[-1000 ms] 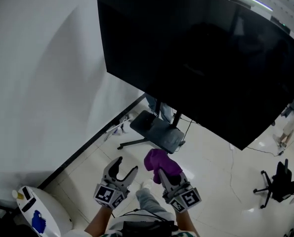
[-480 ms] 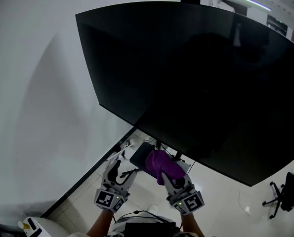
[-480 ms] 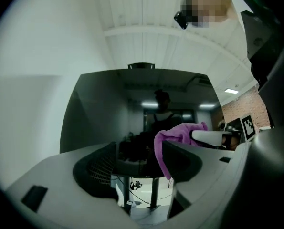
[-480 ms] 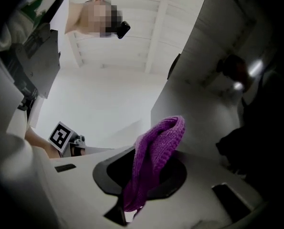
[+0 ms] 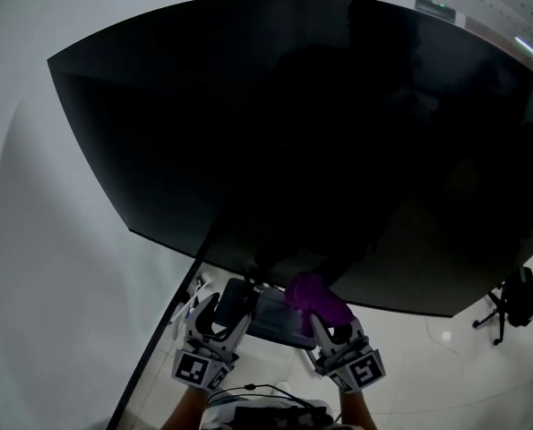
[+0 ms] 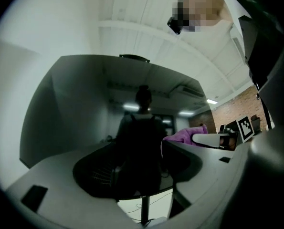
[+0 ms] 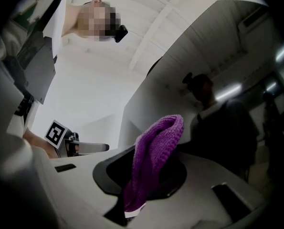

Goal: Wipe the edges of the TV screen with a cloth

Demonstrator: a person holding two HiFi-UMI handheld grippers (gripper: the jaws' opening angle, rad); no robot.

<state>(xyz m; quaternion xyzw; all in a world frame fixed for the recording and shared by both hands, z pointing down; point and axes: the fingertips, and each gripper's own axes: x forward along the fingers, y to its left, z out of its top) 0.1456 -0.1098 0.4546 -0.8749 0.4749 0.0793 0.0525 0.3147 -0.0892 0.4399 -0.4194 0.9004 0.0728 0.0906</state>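
Just above both grippers, the big black glossy TV screen (image 5: 320, 150) fills the view, its lower edge running close over their tips. The right gripper (image 5: 336, 331) pinches a purple knitted cloth (image 5: 313, 296), jaws pressed onto its folds. The cloth stands up from those jaws to the screen's lower edge; whether it touches is unclear. The left gripper (image 5: 219, 313), just left of the right one, has its jaws spread with nothing between them. Between the two grippers and beyond them lies a dark grey stand base (image 5: 268, 316) on the pale tiled floor (image 5: 427, 365).
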